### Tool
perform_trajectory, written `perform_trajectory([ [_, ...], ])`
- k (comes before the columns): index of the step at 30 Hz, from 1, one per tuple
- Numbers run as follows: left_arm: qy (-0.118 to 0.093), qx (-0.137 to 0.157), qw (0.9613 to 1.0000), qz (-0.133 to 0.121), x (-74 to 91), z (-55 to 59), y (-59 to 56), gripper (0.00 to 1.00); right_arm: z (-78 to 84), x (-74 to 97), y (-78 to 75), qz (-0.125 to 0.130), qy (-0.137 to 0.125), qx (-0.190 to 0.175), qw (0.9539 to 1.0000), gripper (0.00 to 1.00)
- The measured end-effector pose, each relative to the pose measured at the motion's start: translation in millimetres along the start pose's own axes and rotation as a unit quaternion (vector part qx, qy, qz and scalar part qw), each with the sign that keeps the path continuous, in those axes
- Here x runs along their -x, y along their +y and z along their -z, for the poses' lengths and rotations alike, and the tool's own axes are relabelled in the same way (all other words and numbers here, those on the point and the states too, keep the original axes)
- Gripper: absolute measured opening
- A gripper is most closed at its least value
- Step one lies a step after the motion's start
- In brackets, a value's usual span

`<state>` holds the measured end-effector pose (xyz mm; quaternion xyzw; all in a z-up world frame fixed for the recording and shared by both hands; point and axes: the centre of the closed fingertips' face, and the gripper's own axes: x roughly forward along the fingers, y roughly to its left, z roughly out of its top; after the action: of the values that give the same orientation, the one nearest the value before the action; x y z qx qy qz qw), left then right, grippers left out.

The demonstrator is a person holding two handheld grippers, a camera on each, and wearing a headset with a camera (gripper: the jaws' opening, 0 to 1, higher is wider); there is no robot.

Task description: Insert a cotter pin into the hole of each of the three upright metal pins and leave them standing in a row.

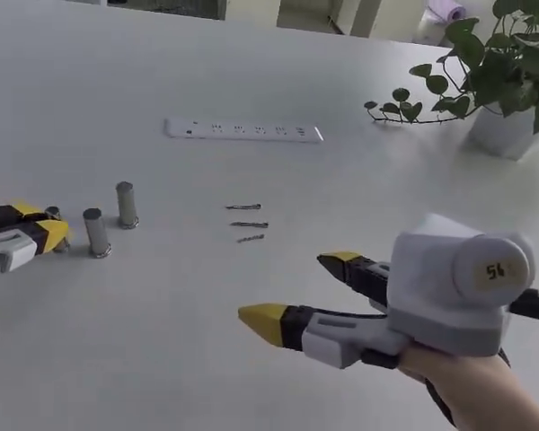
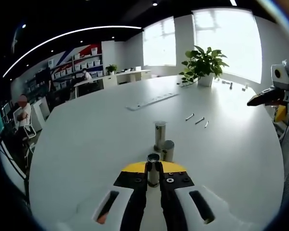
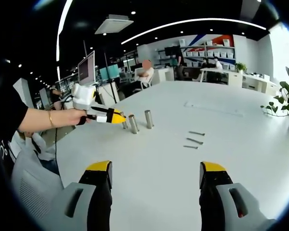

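Left gripper [image 2: 154, 176]: yellow-tipped jaws closed on a short grey metal pin [image 2: 153, 162], gripped upright between the tips. I cannot tell whether its base touches the white table [image 1: 162, 359]. Just past those jaws stand two more pins of the same kind, both upright on the table. The nearer pin [image 2: 167, 150] is close beyond the tips and slightly right. The farther pin [image 2: 159, 135] stands behind it, so the three run in a rough line leading away from the jaws. Three thin metal cotter pins [image 1: 249, 224] lie loose on the table, side by side and roughly parallel. They sit ahead and to the right of the left jaws, well apart from the upright pins and about between the two grippers. Right gripper [image 3: 155, 169]: jaws spread wide over bare table, gripping nothing, held in a hand [image 1: 472, 391]. The cotter pins lie ahead of these jaws, a little right of their centre line, and the upright pins lie ahead and to the left. A long white power strip [image 1: 243, 130] lies flat beyond the cotter pins, farther from both pairs of jaws. Far ahead and to the right of the right jaws, a white pot [image 1: 503, 135] holds a leafy green plant [image 1: 503, 63], with stems trailing over the table.
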<state>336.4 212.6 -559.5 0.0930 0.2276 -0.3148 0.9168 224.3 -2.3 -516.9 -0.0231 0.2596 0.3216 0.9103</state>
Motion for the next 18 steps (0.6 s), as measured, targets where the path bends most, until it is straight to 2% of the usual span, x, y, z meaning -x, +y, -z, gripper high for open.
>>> perform_trajectory([
  [3,0.002,0.001,1.0,0.005,4.8,1.0,-13.4,0.07,-0.9,1.6,2.5,-0.003,-0.002,0.001,1.0,0.72],
  [9,0.005,0.002,0.9999,0.009,8.7,0.7,-30.5,0.07,0.8,7.5,9.0,-0.008,-0.003,0.007,0.9999,0.72],
  [18,-0.006,0.001,0.9993,0.038,-1.9,-8.1,-68.4,0.07,9.8,10.0,12.0,-0.009,0.007,0.006,0.9999,0.71],
])
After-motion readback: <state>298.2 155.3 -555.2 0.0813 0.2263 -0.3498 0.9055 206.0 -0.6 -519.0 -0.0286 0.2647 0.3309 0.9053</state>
